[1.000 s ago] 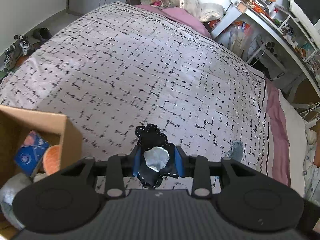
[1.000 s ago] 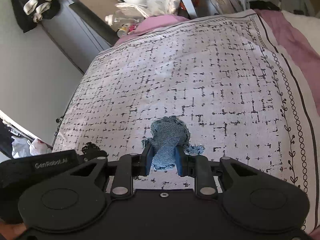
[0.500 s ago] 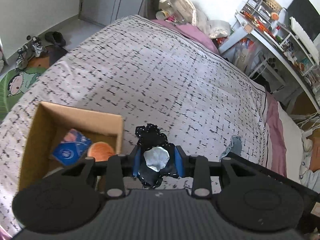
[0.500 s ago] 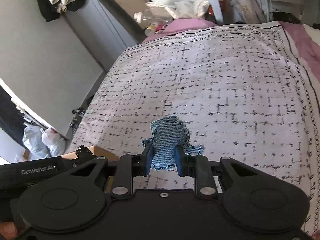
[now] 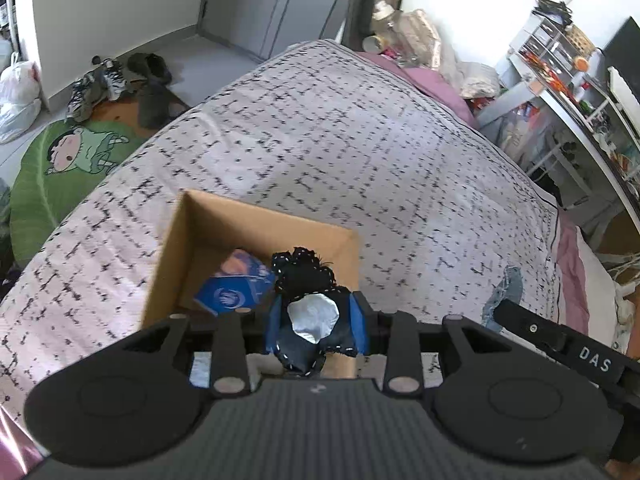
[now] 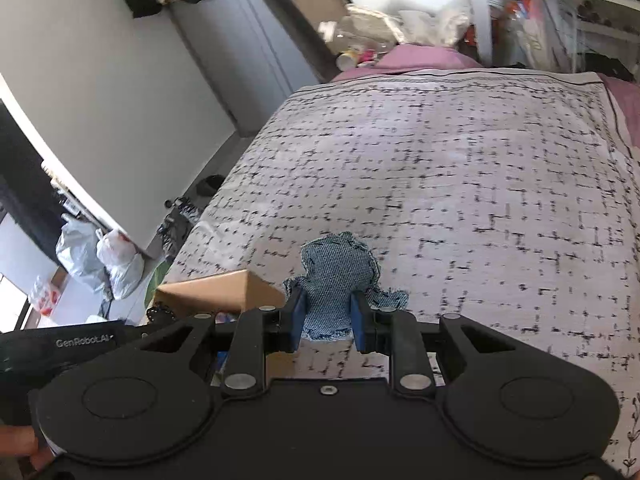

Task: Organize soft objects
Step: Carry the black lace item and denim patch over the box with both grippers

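Note:
My left gripper (image 5: 316,320) is shut on a dark navy stuffed toy (image 5: 306,276) with a silver patch and holds it above the open cardboard box (image 5: 256,216) on the bed. A blue soft item (image 5: 232,292) lies inside the box. My right gripper (image 6: 326,320) is shut on a light blue denim stuffed toy (image 6: 338,272) and holds it above the bedspread, just right of the box corner (image 6: 216,292). The denim toy (image 5: 506,292) and the right gripper body (image 5: 560,340) also show at the right of the left wrist view.
The patterned bedspread (image 5: 360,140) covers the bed. Shoes (image 5: 100,84) and a green cartoon mat (image 5: 60,164) lie on the floor to the left. A cluttered desk and shelves (image 5: 580,80) stand at the right. Plastic bags (image 6: 100,260) sit on the floor.
Both grippers have moved left with their toys. The box has come from the left edge to directly under the left gripper, and its corner has come into the right wrist view.

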{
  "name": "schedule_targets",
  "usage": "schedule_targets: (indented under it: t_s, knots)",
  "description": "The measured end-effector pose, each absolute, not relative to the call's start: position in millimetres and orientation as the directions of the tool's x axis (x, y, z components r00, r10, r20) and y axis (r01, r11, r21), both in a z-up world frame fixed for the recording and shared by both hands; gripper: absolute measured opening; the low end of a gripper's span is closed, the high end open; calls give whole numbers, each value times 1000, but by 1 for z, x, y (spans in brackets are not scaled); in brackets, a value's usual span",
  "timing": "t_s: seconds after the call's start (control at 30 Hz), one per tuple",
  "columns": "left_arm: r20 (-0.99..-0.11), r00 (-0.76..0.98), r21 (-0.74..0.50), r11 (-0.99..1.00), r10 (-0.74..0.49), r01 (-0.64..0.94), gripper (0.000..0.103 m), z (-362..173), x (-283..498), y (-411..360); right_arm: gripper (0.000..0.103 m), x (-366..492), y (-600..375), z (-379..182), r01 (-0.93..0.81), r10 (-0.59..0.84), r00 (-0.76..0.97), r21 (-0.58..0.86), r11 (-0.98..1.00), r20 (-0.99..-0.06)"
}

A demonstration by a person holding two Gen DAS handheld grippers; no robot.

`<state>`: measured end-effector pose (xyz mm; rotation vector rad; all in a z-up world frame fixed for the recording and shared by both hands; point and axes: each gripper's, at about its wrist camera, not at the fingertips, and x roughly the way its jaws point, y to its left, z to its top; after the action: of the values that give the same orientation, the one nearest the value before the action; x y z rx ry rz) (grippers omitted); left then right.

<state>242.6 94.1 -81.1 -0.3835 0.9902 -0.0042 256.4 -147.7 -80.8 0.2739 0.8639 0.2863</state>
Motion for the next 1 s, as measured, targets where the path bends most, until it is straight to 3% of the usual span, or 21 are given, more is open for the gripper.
schedule_targets:
  t_s: [0.57, 0.83, 1.0]
  knots:
    - [-834, 533, -309, 922, -144, -234, 38, -106, 252, 144, 24, 246, -87, -80, -260, 411, 571, 319, 912, -711]
    - [-860, 489, -300, 921, -148, -248, 55, -113, 258, 153, 24, 250, -65, -87, -305, 459, 518, 345, 888, -722]
    - [-856, 495, -308, 914, -146, -264, 55, -108, 258, 157, 24, 255, -54, -92, -320, 478, 491, 360, 877, -728]
